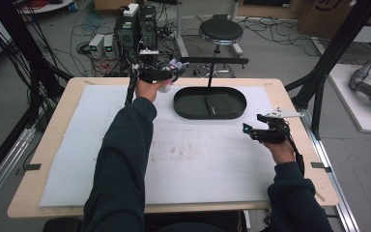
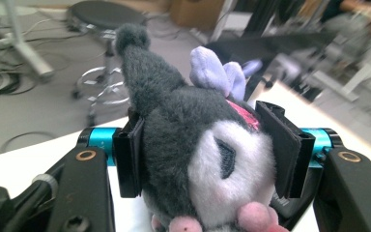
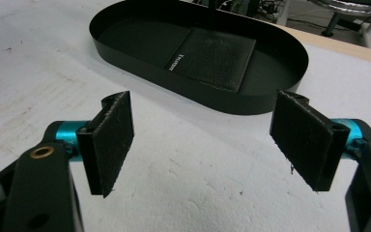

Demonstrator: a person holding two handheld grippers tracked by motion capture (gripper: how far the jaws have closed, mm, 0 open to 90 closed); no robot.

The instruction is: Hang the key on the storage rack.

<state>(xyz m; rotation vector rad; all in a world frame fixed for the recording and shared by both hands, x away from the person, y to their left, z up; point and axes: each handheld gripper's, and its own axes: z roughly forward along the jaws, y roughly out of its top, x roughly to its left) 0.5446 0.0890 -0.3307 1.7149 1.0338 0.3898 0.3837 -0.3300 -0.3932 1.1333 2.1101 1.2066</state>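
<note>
Left gripper (image 1: 166, 73) holds the plush toy (image 2: 198, 159) clamped, aloft near the black tray (image 1: 183, 108); right gripper (image 3: 203, 145) waits, jaws apart. Soft fur could slip free early.

Wooden table (image 1: 53, 145), white mat (image 1: 198, 159); black oval tray (image 1: 188, 108) holding dark wallet (image 1: 221, 103); left gripper (image 1: 171, 72) far edge, right gripper (image 1: 251, 128) beside tray.

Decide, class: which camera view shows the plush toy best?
The left gripper view: the plush toy sits close up, clamped between the left gripper pads, with its face clear. In the high view it is a small pale patch.
</note>
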